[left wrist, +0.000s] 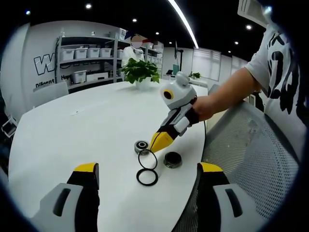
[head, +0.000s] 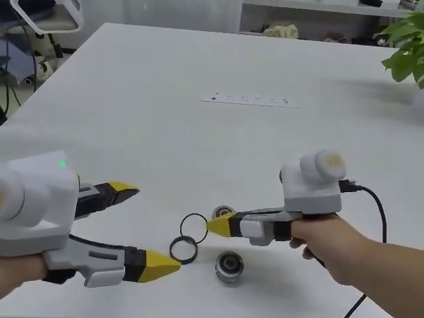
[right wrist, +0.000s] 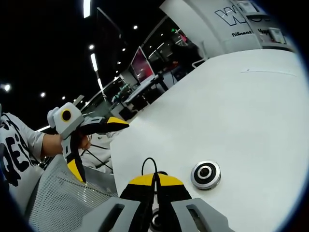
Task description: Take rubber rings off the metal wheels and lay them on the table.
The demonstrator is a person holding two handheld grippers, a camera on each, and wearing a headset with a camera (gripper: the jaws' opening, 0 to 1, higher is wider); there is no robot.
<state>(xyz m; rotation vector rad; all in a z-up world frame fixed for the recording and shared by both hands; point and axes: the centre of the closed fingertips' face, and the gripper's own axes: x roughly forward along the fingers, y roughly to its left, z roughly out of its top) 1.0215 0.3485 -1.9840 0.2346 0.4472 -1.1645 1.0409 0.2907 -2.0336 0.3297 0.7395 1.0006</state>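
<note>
Now, aim low at the white bench [head: 199,132]. Leave the left gripper [head: 152,228] spread wide, off to the side. Move the right gripper [head: 214,226], pinched shut on the thin rubber ring [head: 181,228], clear of the two metal wheels [head: 229,265]. Lay it flat beside the thick ring [head: 172,250], then let go softly.

Head view looks down, close over the worktop [head: 199,146]. Gripper views face inward from 9 and 3 o'clock, sharing the rings [left wrist: 147,184].
</note>
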